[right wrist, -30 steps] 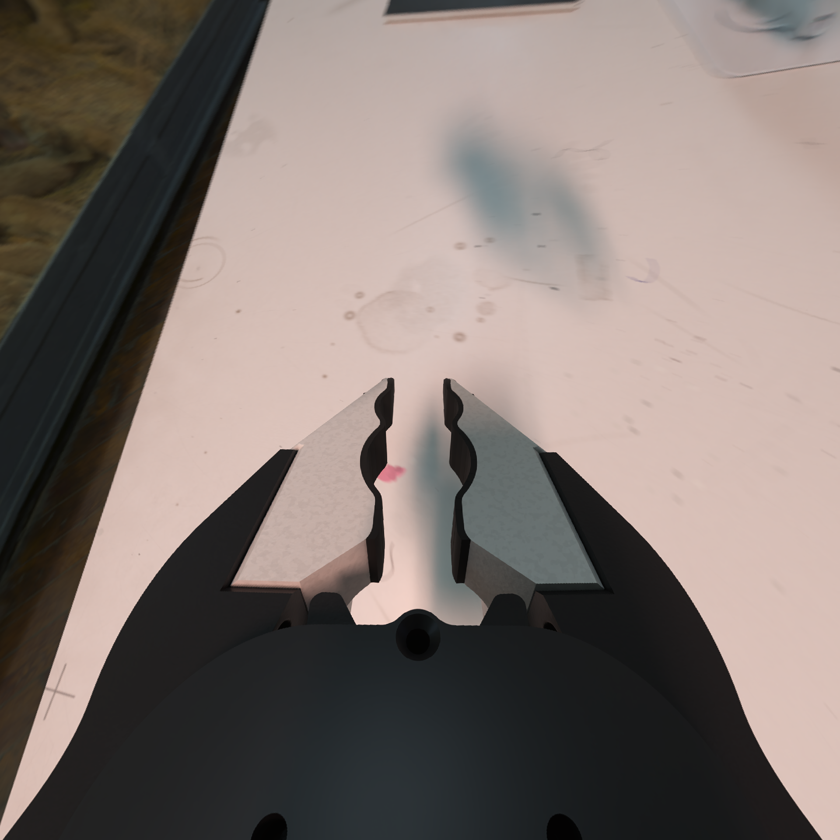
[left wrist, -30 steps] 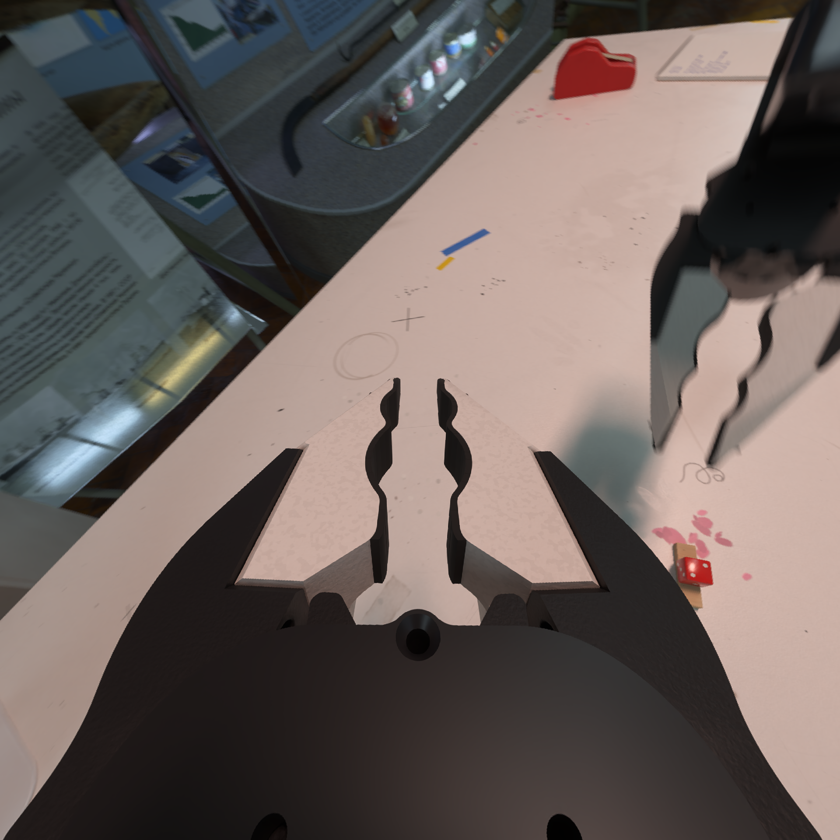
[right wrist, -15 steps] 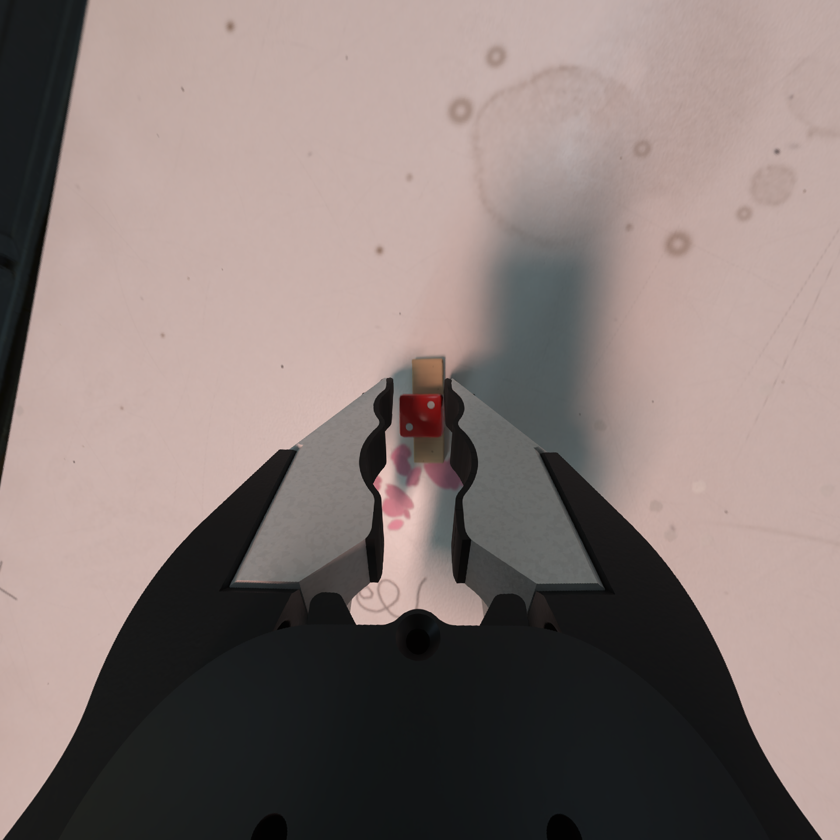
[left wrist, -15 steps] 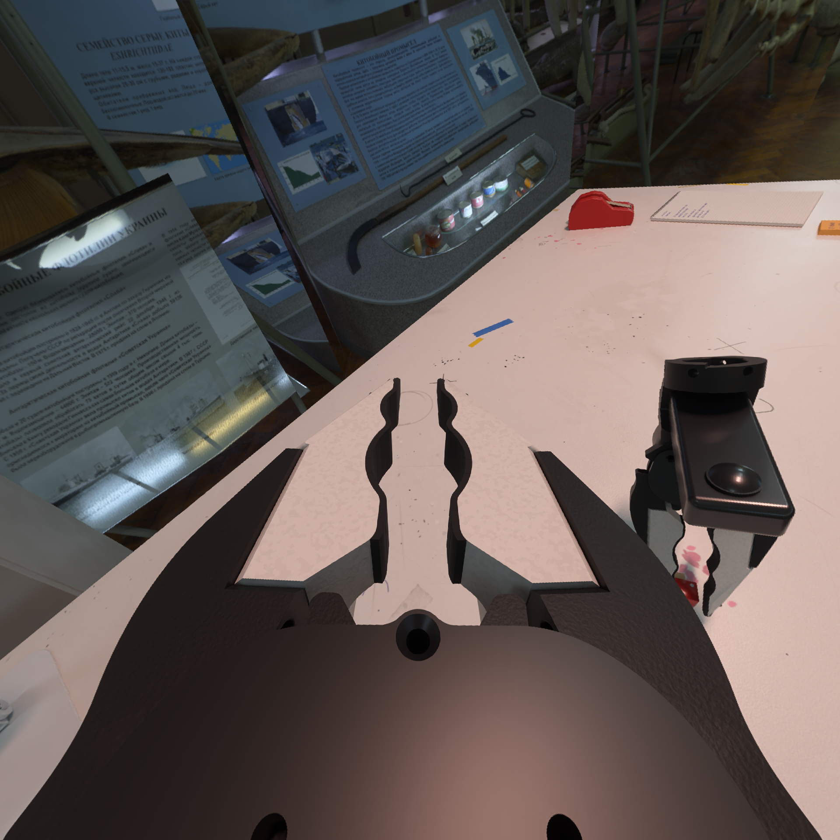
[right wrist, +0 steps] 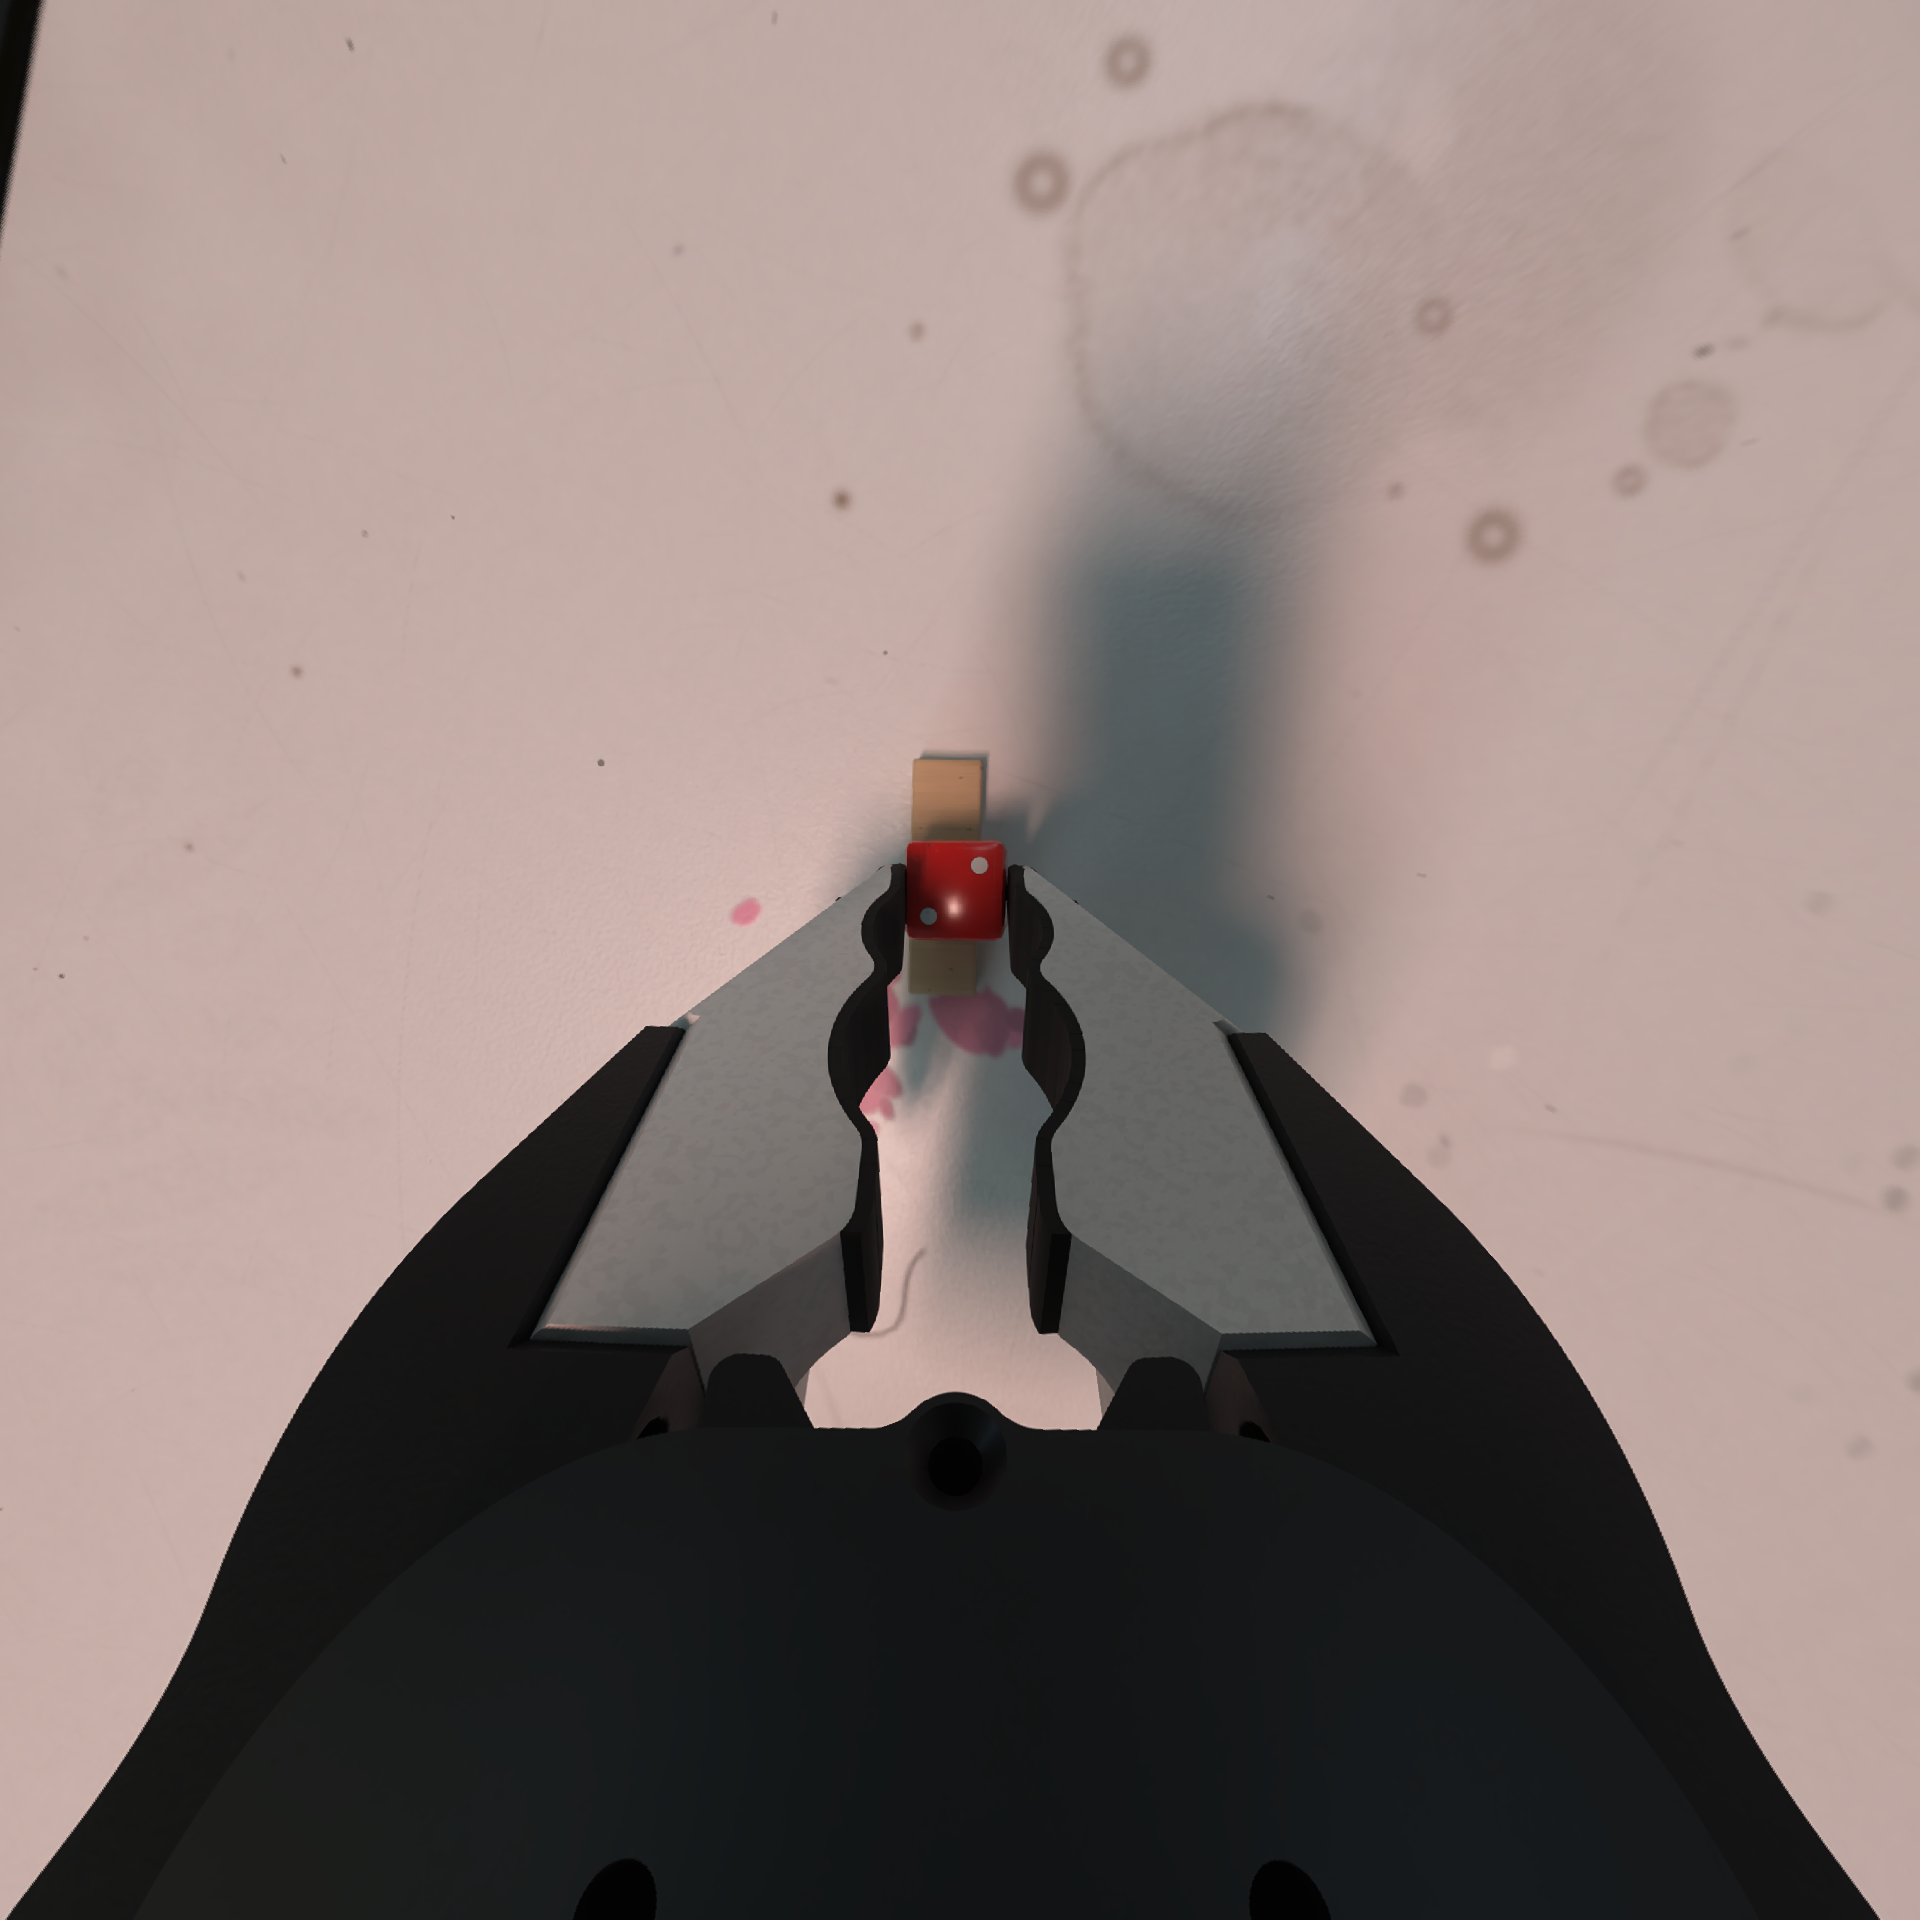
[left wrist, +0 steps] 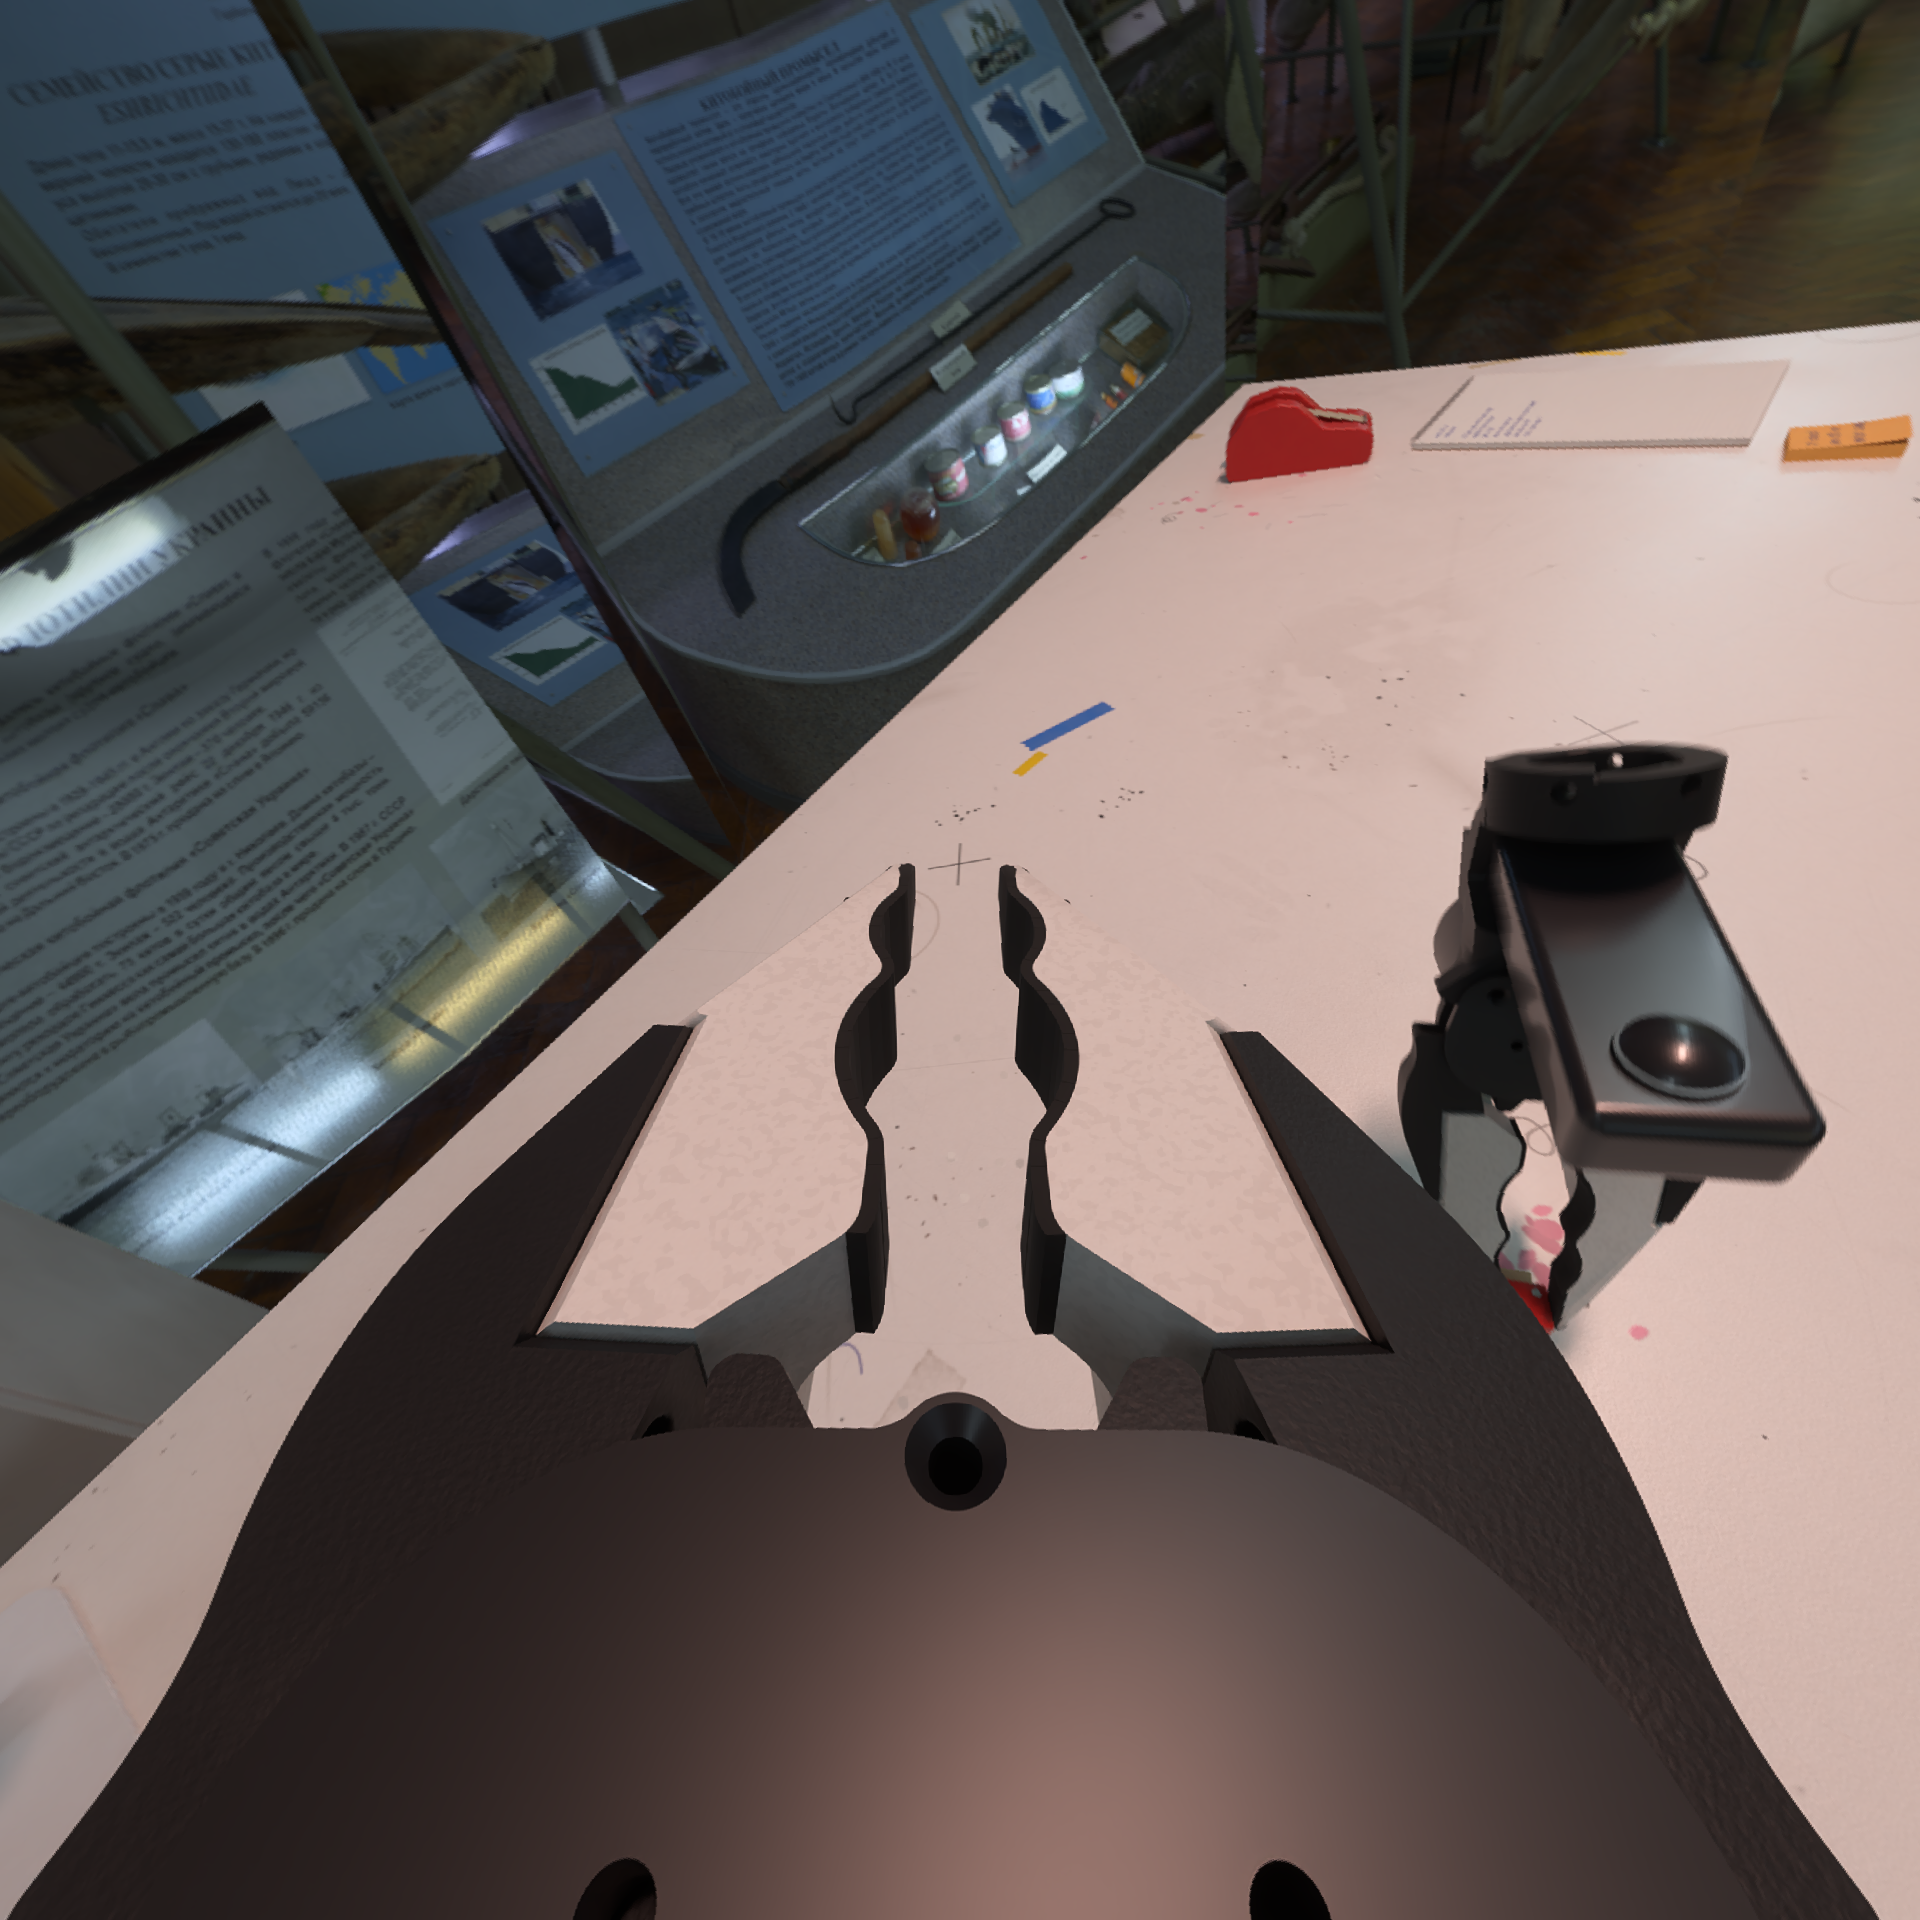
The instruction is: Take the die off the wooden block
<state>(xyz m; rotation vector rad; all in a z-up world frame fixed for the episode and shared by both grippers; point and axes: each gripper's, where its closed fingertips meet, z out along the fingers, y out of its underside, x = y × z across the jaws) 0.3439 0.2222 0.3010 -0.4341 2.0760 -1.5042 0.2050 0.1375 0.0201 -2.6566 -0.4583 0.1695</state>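
Observation:
A small red die (right wrist: 956, 888) sits over a thin wooden block (right wrist: 948, 795) that lies flat on the pale pink table (right wrist: 416, 520). My right gripper (right wrist: 956, 885) points straight down with both fingertips against the die's two sides, shut on it. In the left wrist view, the right gripper (left wrist: 1538, 1273) stands upright at the right, with a bit of the red die (left wrist: 1529, 1307) showing at its tips; the block is hidden there. My left gripper (left wrist: 956, 883) hovers over bare table, jaws slightly apart, holding nothing.
A red tape dispenser (left wrist: 1294, 436), a white notepad (left wrist: 1600, 410) and an orange card (left wrist: 1847, 438) lie at the far end of the table. The table's left edge (left wrist: 790, 842) runs diagonally, with display cases (left wrist: 831, 416) beyond it. Pink stains (right wrist: 971, 1023) mark the table near the block.
The right gripper swung over the block, turned to point down, lowered, and its tips closed onto the die. The left gripper tilted up and drew back slightly.

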